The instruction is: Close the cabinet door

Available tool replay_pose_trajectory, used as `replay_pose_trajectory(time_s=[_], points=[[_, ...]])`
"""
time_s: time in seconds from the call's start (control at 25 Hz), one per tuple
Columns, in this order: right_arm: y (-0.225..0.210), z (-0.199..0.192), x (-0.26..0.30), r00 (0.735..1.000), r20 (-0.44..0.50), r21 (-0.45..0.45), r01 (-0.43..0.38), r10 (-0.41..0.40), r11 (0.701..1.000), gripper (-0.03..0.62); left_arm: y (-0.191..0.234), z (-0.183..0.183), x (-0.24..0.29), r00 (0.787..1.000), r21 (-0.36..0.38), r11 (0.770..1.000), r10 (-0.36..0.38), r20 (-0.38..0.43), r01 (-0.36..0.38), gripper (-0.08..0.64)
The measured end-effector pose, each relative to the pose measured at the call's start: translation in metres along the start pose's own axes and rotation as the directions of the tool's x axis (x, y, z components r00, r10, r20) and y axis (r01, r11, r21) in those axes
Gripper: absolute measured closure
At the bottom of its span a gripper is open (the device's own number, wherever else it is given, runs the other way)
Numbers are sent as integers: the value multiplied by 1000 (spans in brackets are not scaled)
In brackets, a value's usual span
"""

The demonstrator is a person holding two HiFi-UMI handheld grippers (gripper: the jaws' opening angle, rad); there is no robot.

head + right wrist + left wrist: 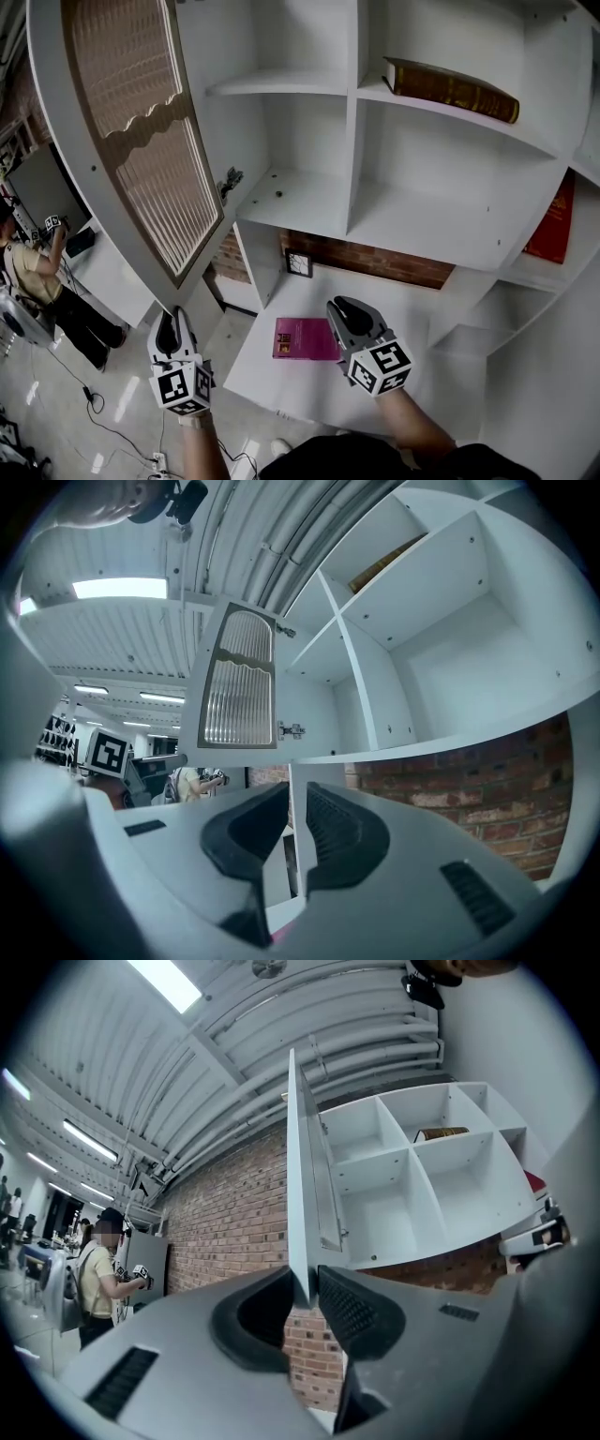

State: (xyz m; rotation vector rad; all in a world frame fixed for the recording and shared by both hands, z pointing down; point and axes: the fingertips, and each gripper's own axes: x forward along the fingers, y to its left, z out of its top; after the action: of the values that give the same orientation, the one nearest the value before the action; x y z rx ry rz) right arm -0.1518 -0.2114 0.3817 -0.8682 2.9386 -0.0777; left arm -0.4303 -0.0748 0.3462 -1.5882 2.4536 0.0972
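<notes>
Cabinet door [141, 141], swung wide open at 10 o'clock in the head view, hangs from the white cabinet [352, 141]. Left gripper [305, 1283], at 7 o'clock, has its jaws clenched on the door's lower corner. Right gripper [297, 799], at 5 o'clock, has its jaws slightly apart and empty, near a pink book [305, 338] lying on the white surface [281, 384].

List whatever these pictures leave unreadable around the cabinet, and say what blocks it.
- Cabinet door: its top is cut off by the head view's upper edge; the left gripper view shows it almost edge-on.
- Brown book: spine lettering too small in the head view.
- Red book: partly hidden behind a shelf board, head view.
- Magenta book: one corner covered by the right tongs, head view.
</notes>
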Motion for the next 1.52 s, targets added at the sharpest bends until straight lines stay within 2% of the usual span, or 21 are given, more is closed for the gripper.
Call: replay_pose_trajectory(time_s=[0.8, 1.36, 1.52], points=[[-34, -5, -50, 1000, -16, -14, 3, -3, 1000, 526, -57, 9, -22, 1000, -6, 1000, 7, 15, -7, 483], [-59, -11, -54, 999, -19, 4, -48, 48, 999, 526, -100, 9, -22, 1000, -13, 1000, 5, 0, -5, 485], [-68, -15, -59, 999, -22, 16, -48, 49, 999, 527, -120, 14, -20, 1000, 10, 1000, -17, 10, 17, 482]])
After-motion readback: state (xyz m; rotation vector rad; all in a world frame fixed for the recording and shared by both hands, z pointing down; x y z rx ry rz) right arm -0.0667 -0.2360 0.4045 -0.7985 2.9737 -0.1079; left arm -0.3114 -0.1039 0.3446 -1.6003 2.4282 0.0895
